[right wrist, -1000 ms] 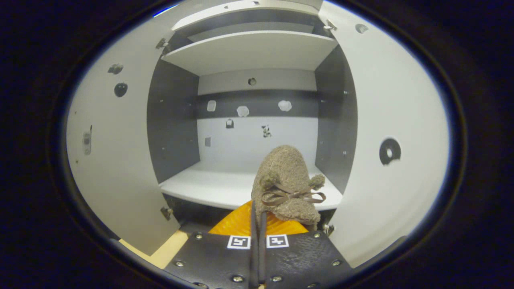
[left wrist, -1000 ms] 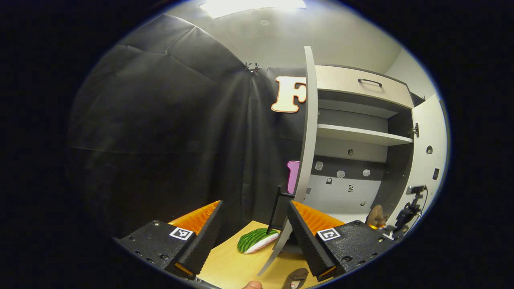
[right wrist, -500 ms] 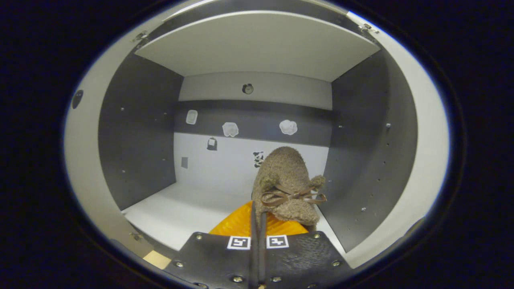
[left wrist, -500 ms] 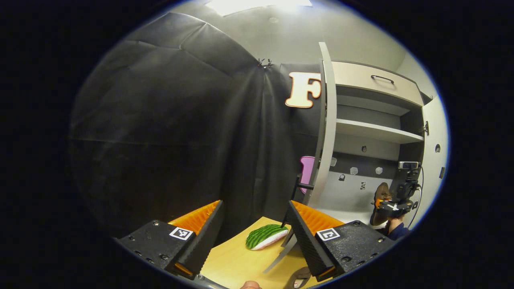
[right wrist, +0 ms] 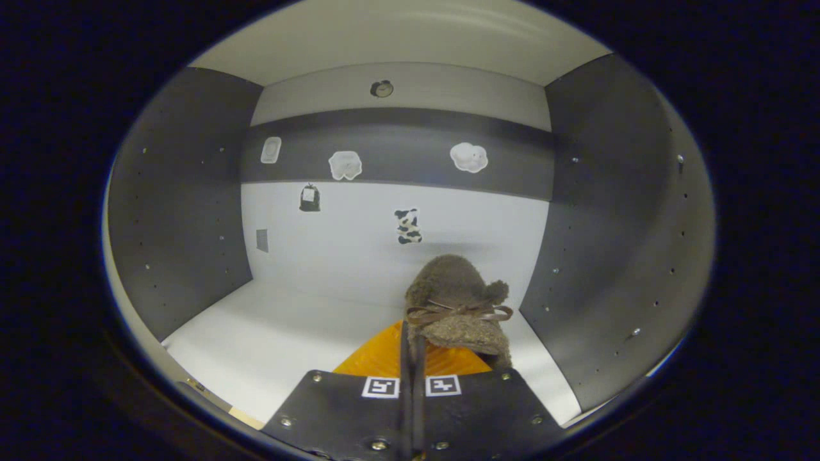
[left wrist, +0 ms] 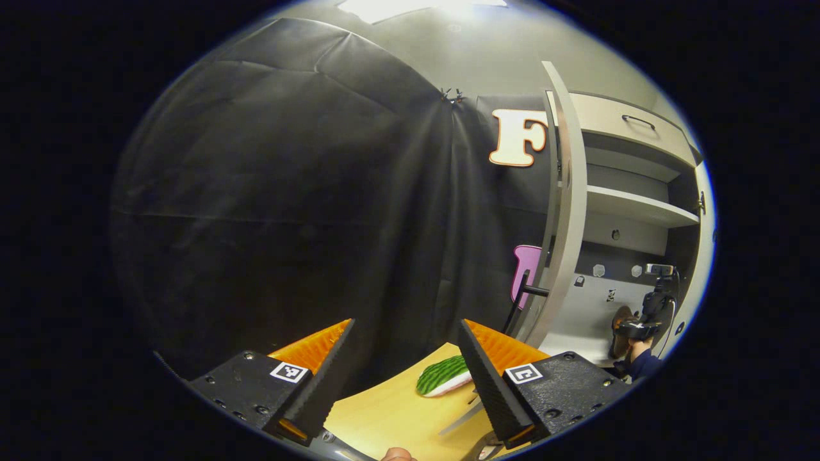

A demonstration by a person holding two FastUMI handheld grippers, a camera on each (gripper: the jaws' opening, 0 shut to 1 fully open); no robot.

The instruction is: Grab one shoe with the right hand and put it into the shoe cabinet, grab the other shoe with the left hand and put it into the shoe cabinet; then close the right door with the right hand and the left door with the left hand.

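Right hand-held gripper (right wrist: 412, 349) clamped on brown fuzzy shoe (right wrist: 458, 304), toe pointed ahead toward cabinet back wall (right wrist: 384, 224), long axis in line with fingers. Shoe held over white bottom shelf (right wrist: 275, 333), right side of compartment, near right wall; touching or not, couldn't tell. Left hand-held gripper (left wrist: 405, 365) spread wide, empty, over tabletop (left wrist: 391, 416), outside open left door (left wrist: 564, 211). Likely next: lower and release.

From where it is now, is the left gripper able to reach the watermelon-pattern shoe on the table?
Probably yes. The left gripper is open, and the watermelon-pattern shoe lies on the wooden table just ahead of its fingers, nothing between them. The open left door stands beside the shoe, not across the path.
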